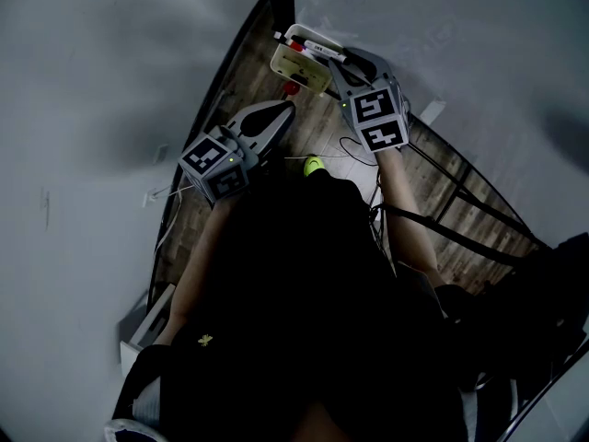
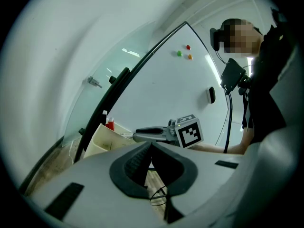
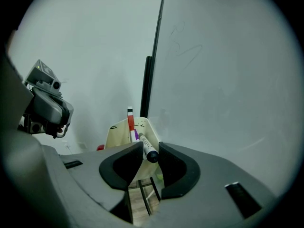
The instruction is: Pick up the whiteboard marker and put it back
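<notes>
A whiteboard (image 3: pixel 223 80) in a black frame is seen filling the right side of the right gripper view. A cream holder (image 3: pixel 118 136) is placed just beside that frame, above a wooden floor (image 1: pixel 248 72). The left tongs (image 2: pixel 151 145) are held clenched, tip against tip, with nothing between them, near the holder but apart from it. The right tongs (image 3: pixel 150 149) are clenched on the whiteboard marker (image 3: pixel 144 144). Its black-capped end is gripped between the pads, while its far end is sunk in the holder, beside a red marker (image 3: pixel 130 122) and a purple one (image 3: pixel 136 136). Three small magnets (image 2: pixel 179 53) are stuck on the board: green, red and orange.
</notes>
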Tool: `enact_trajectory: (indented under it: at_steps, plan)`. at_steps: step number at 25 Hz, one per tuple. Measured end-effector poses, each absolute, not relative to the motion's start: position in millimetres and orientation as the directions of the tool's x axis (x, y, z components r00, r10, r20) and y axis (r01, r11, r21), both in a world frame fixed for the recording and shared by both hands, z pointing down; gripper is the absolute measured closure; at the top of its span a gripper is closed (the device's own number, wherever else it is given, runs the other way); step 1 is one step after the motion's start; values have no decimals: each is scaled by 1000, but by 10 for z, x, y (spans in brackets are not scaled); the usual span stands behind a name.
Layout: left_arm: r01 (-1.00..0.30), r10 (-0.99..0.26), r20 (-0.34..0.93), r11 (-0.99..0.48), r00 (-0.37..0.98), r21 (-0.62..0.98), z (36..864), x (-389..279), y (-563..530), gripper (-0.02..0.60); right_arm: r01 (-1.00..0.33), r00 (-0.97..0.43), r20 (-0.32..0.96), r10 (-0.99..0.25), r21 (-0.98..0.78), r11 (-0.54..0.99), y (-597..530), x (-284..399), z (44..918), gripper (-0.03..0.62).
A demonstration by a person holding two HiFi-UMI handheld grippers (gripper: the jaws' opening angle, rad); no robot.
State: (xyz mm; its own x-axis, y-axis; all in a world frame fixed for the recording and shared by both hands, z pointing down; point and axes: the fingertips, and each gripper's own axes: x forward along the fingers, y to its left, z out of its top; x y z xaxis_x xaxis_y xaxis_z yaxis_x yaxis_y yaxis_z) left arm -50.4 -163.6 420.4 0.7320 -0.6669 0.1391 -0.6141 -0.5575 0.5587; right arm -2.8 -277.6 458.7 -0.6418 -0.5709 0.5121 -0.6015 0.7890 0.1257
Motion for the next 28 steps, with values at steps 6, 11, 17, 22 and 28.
enact_trajectory:
  at_steps: [6, 11, 17, 22, 28]
  plan:
    - [-616, -668, 142, -555, 730, 559, 4220, -512, -1634, 581, -598, -646, 510, -568, 124, 792, -2788, -27, 4602, 500]
    - [-619, -671, 139, -556, 728, 555, 4238, -531, -1627, 581, -598, -660, 500, -561, 104, 795, -2786, -29, 4599, 508]
    - [-612, -663, 141, -560, 735, 558, 4222, -502, -1620, 581, -595, -678, 491, -547, 71, 801, -2760, -39, 4600, 514]
    - [-611, -666, 130, -565, 735, 554, 4234, -502, -1629, 581, -599, -686, 478, -549, 58, 799, -2741, -39, 4566, 516]
    - [-626, -667, 140, -577, 732, 525, 4259, -503, -1627, 580, -597, -697, 461, -549, 50, 801, -2738, -64, 4481, 516]
